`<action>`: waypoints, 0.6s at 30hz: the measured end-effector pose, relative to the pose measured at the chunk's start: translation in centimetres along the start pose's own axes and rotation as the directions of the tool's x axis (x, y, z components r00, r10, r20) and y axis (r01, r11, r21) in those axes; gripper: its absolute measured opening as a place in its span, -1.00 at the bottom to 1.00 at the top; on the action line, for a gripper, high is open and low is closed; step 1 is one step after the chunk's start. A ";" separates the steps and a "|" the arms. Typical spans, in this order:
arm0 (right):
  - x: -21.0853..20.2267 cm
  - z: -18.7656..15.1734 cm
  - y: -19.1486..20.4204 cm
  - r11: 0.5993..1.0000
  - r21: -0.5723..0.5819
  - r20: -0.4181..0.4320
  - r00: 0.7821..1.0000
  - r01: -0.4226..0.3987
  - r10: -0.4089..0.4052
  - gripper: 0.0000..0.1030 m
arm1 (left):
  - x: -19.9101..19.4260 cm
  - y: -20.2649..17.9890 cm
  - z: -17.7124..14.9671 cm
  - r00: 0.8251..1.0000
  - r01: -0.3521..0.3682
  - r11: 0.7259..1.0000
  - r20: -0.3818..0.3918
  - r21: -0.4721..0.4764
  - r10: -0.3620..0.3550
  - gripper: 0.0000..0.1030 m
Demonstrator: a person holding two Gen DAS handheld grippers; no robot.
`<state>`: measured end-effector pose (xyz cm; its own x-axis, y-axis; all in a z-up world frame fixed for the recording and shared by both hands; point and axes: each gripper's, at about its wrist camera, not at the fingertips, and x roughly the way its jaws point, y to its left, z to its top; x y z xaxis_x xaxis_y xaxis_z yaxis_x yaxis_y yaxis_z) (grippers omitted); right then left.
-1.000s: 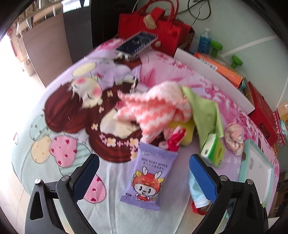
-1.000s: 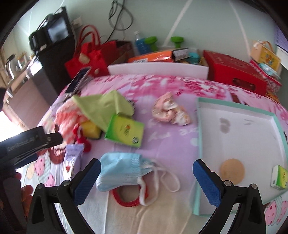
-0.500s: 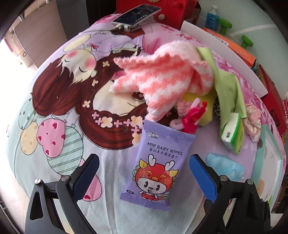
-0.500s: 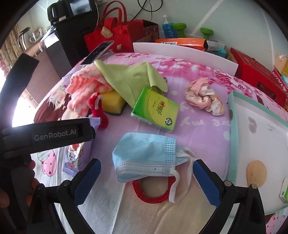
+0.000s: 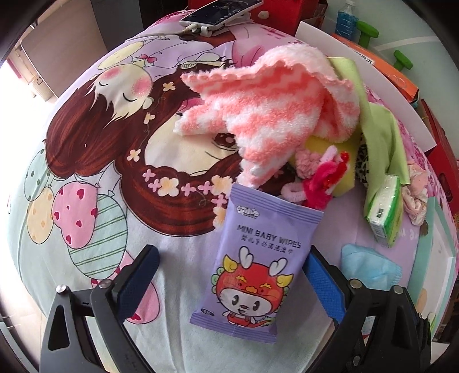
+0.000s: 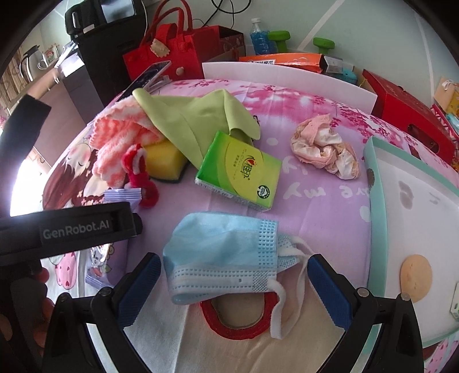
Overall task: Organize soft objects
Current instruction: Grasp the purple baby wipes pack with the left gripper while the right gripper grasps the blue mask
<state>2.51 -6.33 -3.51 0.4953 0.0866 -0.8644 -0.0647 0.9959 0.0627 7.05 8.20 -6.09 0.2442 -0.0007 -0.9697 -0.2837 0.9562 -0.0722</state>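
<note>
My left gripper (image 5: pixel 229 284) is open, its jaws either side of a purple baby wipes pack (image 5: pixel 255 264) lying flat on the cartoon cloth. Behind the pack lie a pink-and-white fluffy towel (image 5: pixel 272 114), a red and pink fuzzy toy (image 5: pixel 321 183), a yellow sponge (image 6: pixel 165 162) and a light green cloth (image 6: pixel 189 120). My right gripper (image 6: pixel 235 287) is open, its jaws either side of a blue face mask (image 6: pixel 223 255) that lies over a red ring (image 6: pixel 238 324). A green tissue pack (image 6: pixel 241 172) and a crumpled pink cloth (image 6: pixel 327 149) lie beyond it.
A teal-rimmed white tray (image 6: pixel 373 178) at the right holds a round tan pad (image 6: pixel 416 271) and a small green box. A phone (image 5: pixel 221 11), red bag (image 6: pixel 172 57), white board (image 6: pixel 287 79), boxes and bottle line the back edge. The left gripper body (image 6: pixel 71 229) shows in the right view.
Both grippers have moved forward and lower. The wipes pack now sits between the left jaws, and the mask sits between the right jaws. Both stay open.
</note>
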 end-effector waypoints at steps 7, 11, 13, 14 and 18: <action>0.0 0.0 0.3 1.000 -0.011 -0.007 1.000 -0.007 0.007 0.53 | -0.5 -0.5 0.2 1.000 0.027 1.000 -0.003 0.001 -0.027 0.18; -0.1 -0.1 0.3 1.000 -0.011 -0.004 1.000 -0.004 0.004 0.38 | -0.7 -0.6 0.2 0.999 0.048 0.999 0.002 -0.006 -0.048 0.12; -0.2 -0.1 0.1 1.000 -0.004 0.000 1.000 -0.006 0.006 0.32 | -1.1 -0.7 0.1 0.998 0.059 0.998 0.001 -0.005 -0.059 0.10; -0.3 -0.1 0.0 1.000 -0.002 0.001 1.000 -0.007 0.007 0.28 | -1.3 -0.8 0.1 0.998 0.066 0.998 0.001 -0.005 -0.066 0.09; -0.5 0.1 -0.2 1.000 0.004 0.006 1.000 -0.005 0.005 0.11 | -2.0 -0.8 0.1 0.995 0.097 0.995 0.007 -0.020 -0.097 0.08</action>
<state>2.37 -6.59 -3.08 0.5000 0.0922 -0.8611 -0.0638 0.9955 0.0695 6.84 7.47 -4.04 0.2772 -0.0916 -0.9564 -0.2775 0.9454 -0.1710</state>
